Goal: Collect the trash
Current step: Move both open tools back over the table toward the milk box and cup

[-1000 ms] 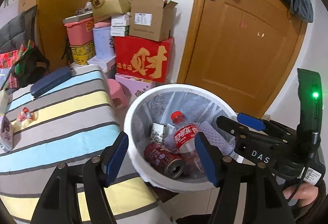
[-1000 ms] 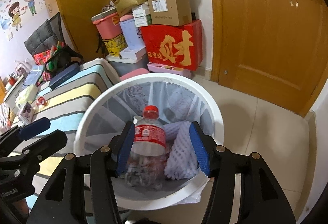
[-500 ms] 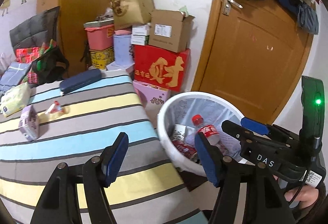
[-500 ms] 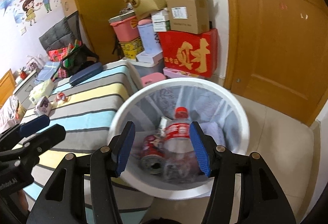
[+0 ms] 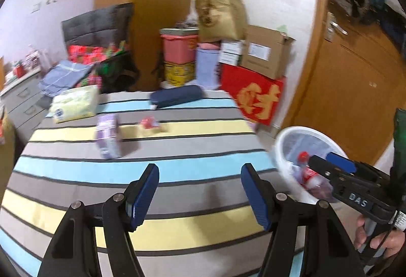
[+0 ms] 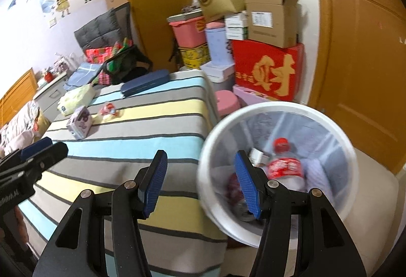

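A white trash bin [image 6: 337, 135] stands on the floor beside the striped table [image 6: 157, 130]; it holds a red-capped plastic bottle [image 6: 285, 162] and a red can. The bin also shows in the left wrist view [image 5: 281, 150]. On the table lie a small purple carton [image 5: 109, 136], a red and clear wrapper [image 5: 149, 122] and a yellow tissue pack [image 5: 73, 103]. My left gripper [image 5: 200, 197] is open and empty above the table. My right gripper [image 6: 203, 184] is open and empty, over the table edge by the bin rim.
A dark blue case [image 5: 176, 99] lies at the table's far edge. Stacked boxes, a red carton [image 6: 269, 71] and pink tubs stand against the wall. A wooden door [image 6: 365, 56] is at the right. A pink stool [image 6: 227, 102] sits between table and boxes.
Both grippers have swung left, away from over the bin toward the table. The bottle now lies in the bin. The carton and wrapper have come into fuller view.
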